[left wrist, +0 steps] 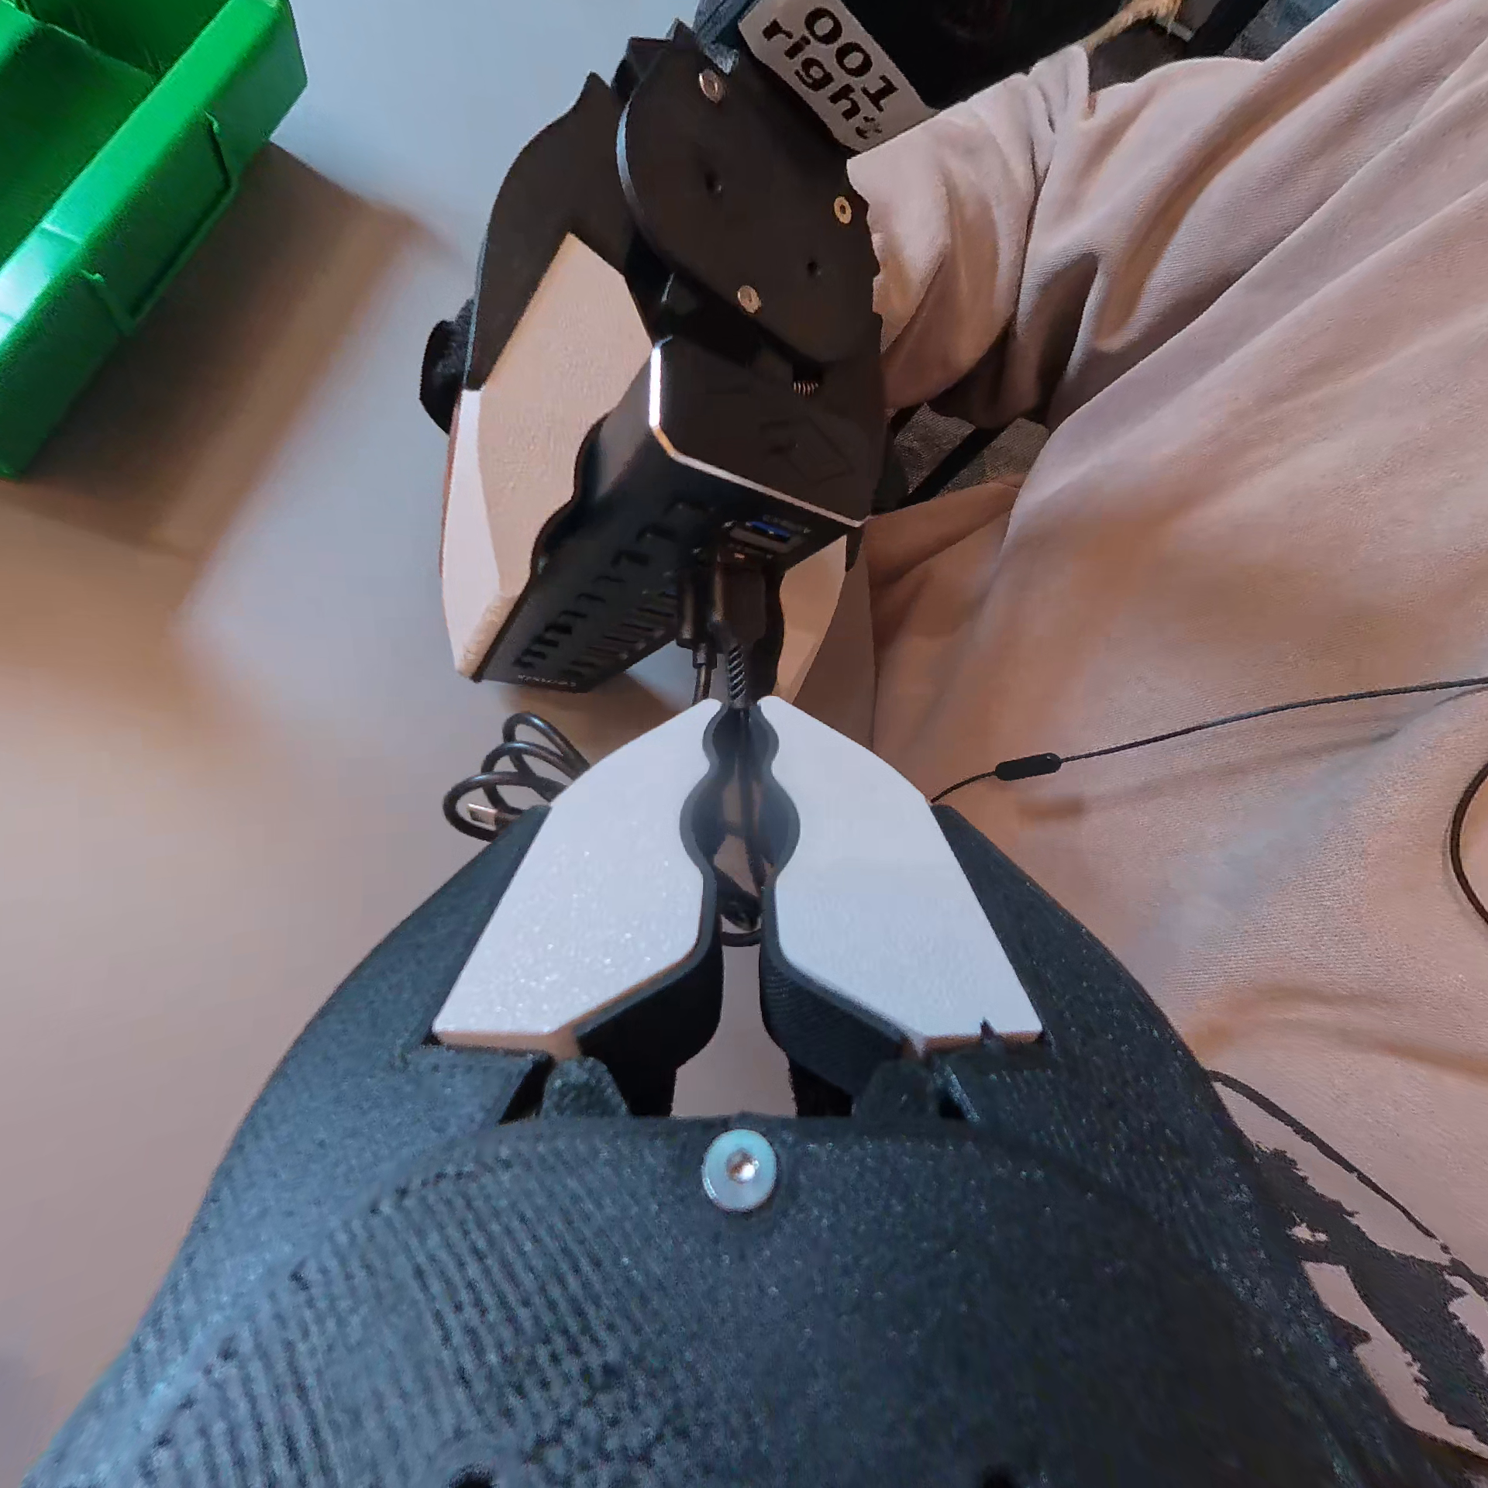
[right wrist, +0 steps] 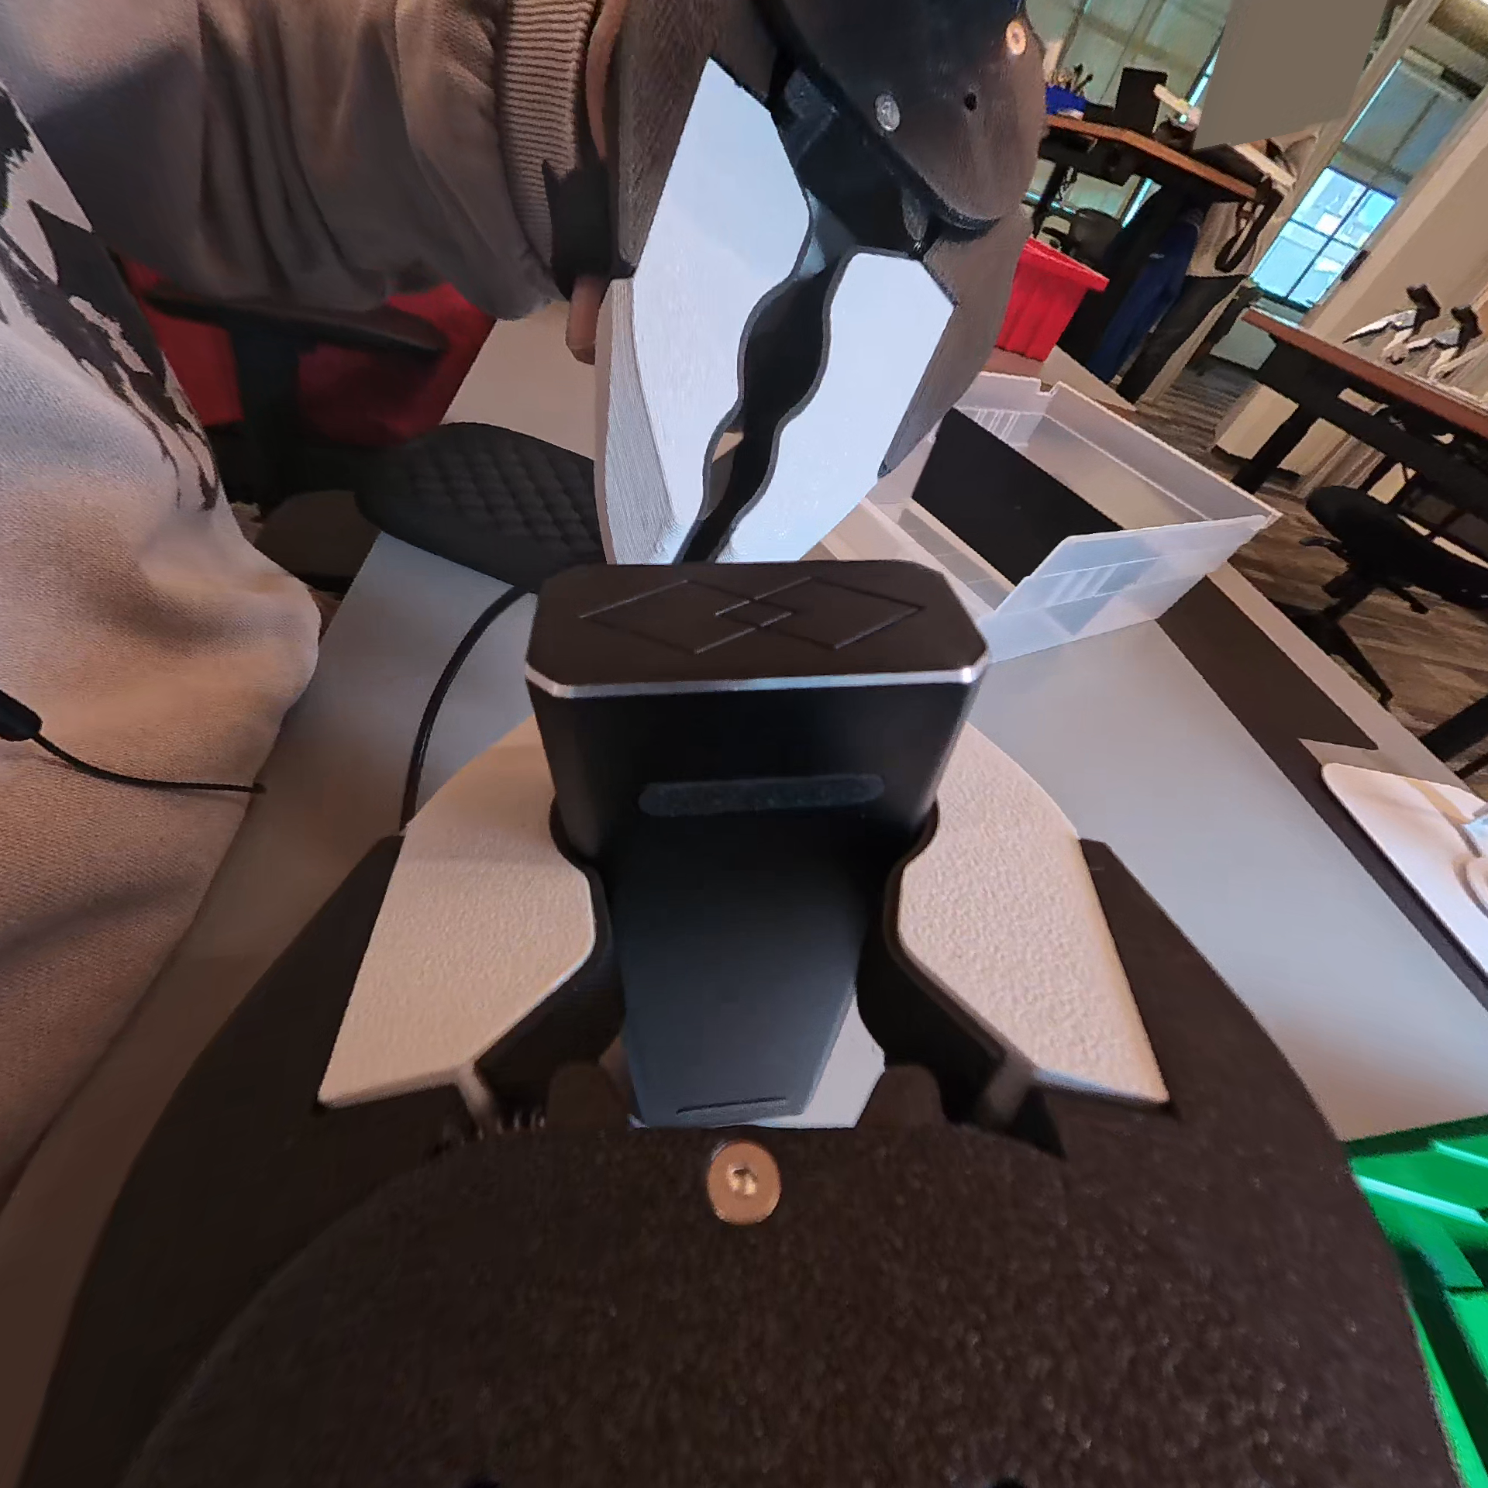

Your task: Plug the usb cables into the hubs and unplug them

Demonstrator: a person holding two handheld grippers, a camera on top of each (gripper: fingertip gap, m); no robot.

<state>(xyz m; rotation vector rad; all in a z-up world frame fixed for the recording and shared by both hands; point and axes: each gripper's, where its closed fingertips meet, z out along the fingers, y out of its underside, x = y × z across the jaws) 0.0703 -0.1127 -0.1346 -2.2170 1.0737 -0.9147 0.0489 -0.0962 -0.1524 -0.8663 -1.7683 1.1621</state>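
Note:
My right gripper (right wrist: 749,773) is shut on a black USB hub (right wrist: 749,725) and holds it above the table. In the left wrist view the hub (left wrist: 684,515) points its port face toward me, between the right gripper's (left wrist: 668,612) fingers. A black USB plug (left wrist: 737,596) sits in a port below a blue port. My left gripper (left wrist: 737,717) is shut on the braided black cable (left wrist: 737,676) just behind that plug. The rest of the cable lies coiled (left wrist: 515,773) on the table. In the right wrist view the left gripper (right wrist: 708,547) points down behind the hub.
A green bin (left wrist: 121,201) stands at the table's far left and shows in the right wrist view (right wrist: 1433,1208). A clear plastic organiser box (right wrist: 1127,515) lies beyond the hub. A person's beige sweatshirt (left wrist: 1208,483) fills the right side. A white pad (right wrist: 1417,837) lies at the right edge.

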